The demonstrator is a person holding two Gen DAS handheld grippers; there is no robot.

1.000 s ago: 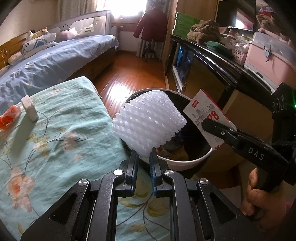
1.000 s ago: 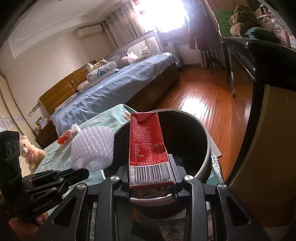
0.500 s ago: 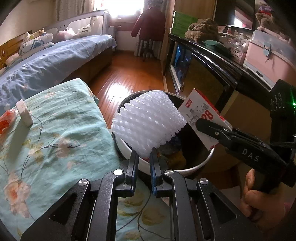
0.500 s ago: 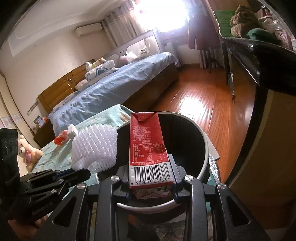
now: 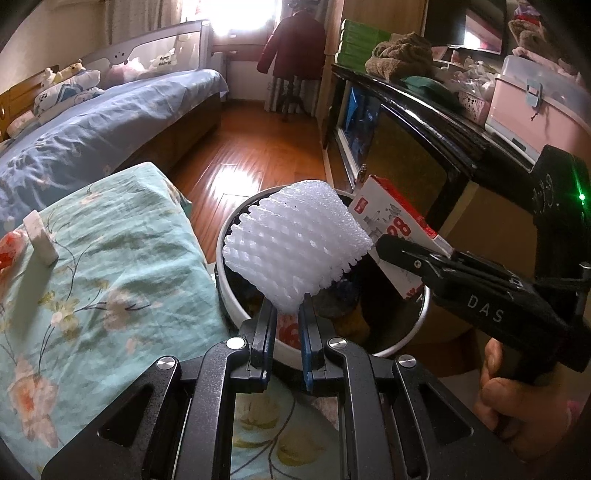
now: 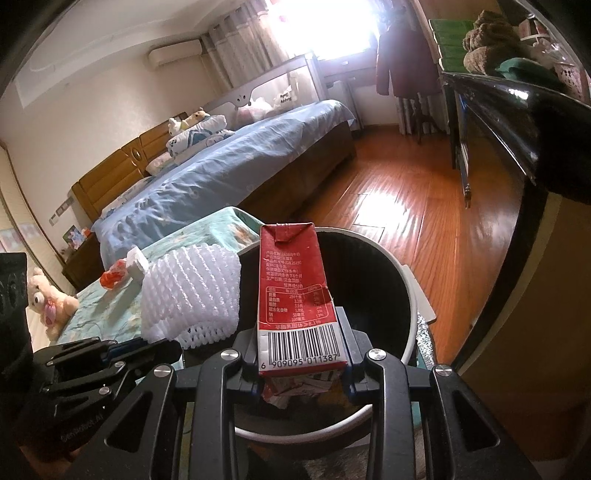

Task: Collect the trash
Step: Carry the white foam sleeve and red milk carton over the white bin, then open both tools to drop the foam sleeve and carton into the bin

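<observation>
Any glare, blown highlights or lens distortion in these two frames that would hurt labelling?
Left wrist view: window blown out, sun patch glaring on the floor, foam net sharp. Right wrist view: window overexposed, carton barcode crisp, bin interior very dark. Both: strong fisheye bending, black vignette corners.

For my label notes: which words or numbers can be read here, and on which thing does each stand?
"6 909095 011387": under the barcode on the red carton in the right tongs.
"DAS": on the right tongs' body, left wrist view.
"98": on the carton's white face, partly covered.
Small print on the carton: too small.
White foam net: no text.
</observation>
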